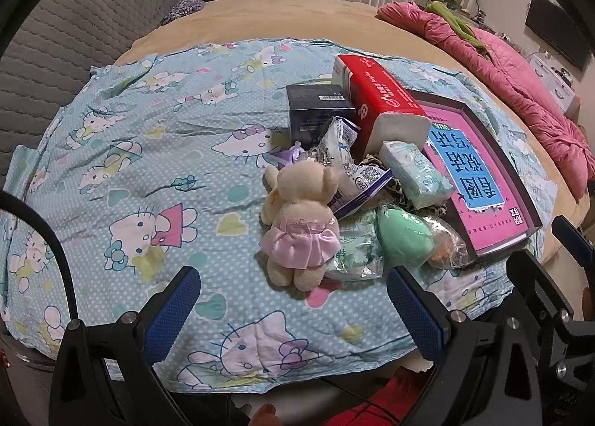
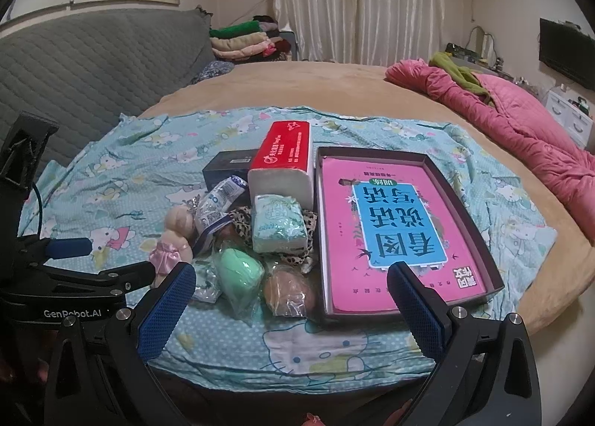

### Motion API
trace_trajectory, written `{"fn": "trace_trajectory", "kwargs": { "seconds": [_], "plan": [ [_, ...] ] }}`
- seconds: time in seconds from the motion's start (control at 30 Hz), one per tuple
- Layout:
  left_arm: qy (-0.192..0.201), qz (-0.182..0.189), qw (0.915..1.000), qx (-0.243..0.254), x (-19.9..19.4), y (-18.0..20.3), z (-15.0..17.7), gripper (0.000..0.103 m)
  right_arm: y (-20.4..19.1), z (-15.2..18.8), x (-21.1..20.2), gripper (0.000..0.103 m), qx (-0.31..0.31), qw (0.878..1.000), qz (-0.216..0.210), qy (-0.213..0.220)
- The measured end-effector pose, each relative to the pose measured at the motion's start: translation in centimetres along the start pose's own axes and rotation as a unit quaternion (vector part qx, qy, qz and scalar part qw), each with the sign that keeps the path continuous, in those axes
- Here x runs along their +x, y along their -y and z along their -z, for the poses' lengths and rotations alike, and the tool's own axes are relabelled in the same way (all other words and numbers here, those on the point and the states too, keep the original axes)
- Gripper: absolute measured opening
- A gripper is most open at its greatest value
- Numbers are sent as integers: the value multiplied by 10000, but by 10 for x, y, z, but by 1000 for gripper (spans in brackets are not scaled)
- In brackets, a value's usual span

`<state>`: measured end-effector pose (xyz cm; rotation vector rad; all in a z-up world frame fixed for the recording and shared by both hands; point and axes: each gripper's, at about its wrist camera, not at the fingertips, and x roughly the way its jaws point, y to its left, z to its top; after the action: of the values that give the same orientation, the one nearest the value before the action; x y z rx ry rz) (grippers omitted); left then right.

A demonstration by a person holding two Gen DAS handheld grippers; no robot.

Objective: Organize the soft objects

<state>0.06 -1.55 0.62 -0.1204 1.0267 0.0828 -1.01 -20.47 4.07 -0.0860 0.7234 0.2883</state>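
Note:
A cream plush bear (image 1: 297,218) in a pink dress lies on the blue cartoon-cat sheet (image 1: 148,165), at the left of a pile. Beside it are a green sponge egg (image 1: 403,240), a bagged brown sponge (image 2: 290,294), a small tissue pack (image 2: 279,223), a red tissue pack (image 2: 284,158) and a white wrapped packet (image 2: 217,203). A dark box (image 2: 494,270) with a pink book (image 2: 390,232) inside sits to the right. My left gripper (image 1: 293,299) is open just short of the bear. My right gripper (image 2: 292,296) is open in front of the sponges.
A dark blue box (image 1: 316,110) stands behind the pile. A pink quilt (image 2: 520,121) lies along the right of the bed. A grey quilted headboard (image 1: 74,35) rises on the left, with folded clothes (image 2: 241,39) behind it. Bare sheet spreads left of the bear.

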Motion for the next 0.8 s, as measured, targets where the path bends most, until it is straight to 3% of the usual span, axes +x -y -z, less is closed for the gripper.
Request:
{"fn": "trace_trajectory", "kwargs": {
  "seconds": [0.8],
  "plan": [
    [27, 21, 10000, 28, -1, 1, -1, 101, 2, 0, 0, 103, 20, 10000, 9, 4]
  ]
}}
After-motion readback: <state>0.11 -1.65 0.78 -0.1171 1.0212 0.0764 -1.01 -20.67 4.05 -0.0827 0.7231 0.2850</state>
